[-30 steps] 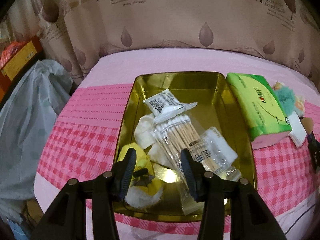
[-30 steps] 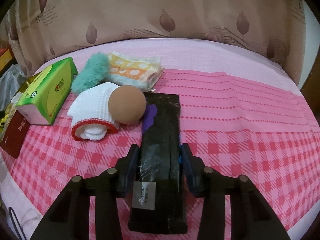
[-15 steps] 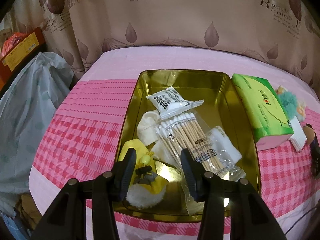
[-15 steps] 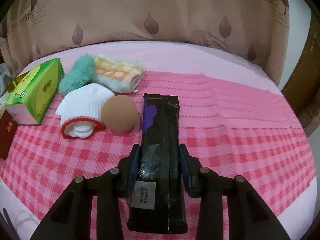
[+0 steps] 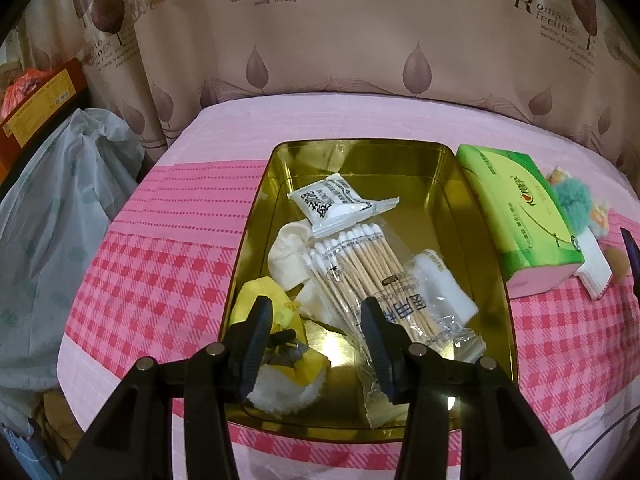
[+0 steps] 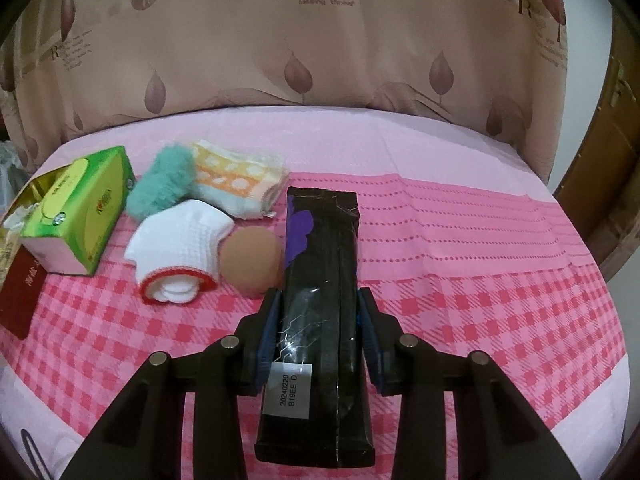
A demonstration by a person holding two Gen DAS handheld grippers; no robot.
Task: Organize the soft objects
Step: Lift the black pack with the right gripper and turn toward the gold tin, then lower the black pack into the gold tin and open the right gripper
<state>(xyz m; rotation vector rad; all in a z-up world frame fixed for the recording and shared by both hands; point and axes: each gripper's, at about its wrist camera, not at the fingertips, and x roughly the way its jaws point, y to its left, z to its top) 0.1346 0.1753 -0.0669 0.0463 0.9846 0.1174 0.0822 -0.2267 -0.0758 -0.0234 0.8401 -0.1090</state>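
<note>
Curtain [image 6: 320, 40] reads "Romantic feeling"; right jaws pinch black pack [image 6: 320, 280] labelled "20240220", left jaws spread.

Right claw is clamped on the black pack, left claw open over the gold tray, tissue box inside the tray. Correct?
Not quite. The left wrist view shows the tissue box on the cloth beside the gold tray, not inside. The right claw does clamp the black pack; the left claw is open.

Gold tray [image 5: 256, 240]; green tissue pack [image 5: 520, 216]; pink-and-red checked cloth [image 6: 480, 312]. Black packet [image 6: 324, 280] with purple mark; teal fluffy item [image 6: 164, 188]; tan sponge ball [image 6: 252, 260]. White sock [image 6: 180, 240], red-trimmed.
</note>
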